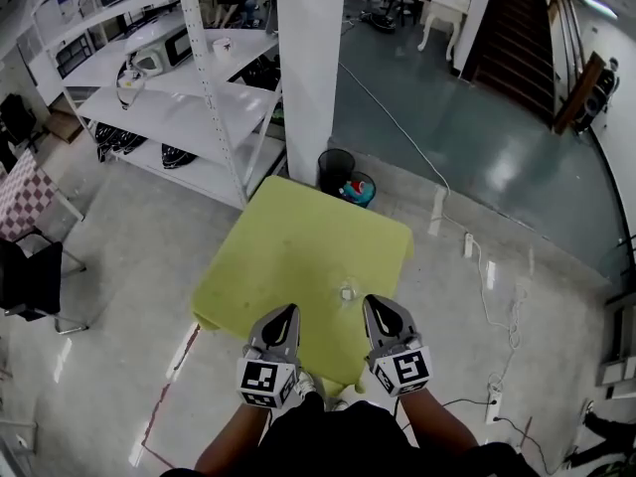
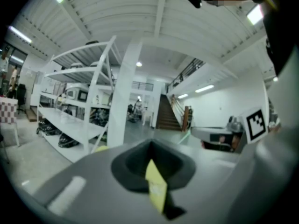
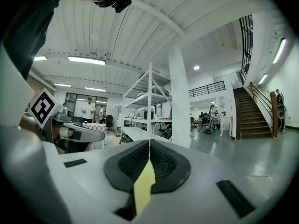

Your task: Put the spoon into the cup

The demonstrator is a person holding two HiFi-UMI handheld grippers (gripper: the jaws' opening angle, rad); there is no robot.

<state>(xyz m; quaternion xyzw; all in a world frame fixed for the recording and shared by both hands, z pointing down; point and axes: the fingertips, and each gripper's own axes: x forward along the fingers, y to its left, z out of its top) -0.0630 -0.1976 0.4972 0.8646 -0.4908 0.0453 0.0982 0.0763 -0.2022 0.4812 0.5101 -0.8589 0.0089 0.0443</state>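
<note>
The small clear cup (image 1: 347,291) stands near the front edge of the yellow-green table (image 1: 288,237), and the spoon is too small to pick out. The cup looks light, so a hasty reach could tip it or push it off that edge. The left gripper (image 1: 286,313) and right gripper (image 1: 375,303) hover just short of it, the 2 pairs of jaws pressed together on nothing.

bright ceiling strip lights, floor glare, fisheye edges, blurry left gripper view
</note>
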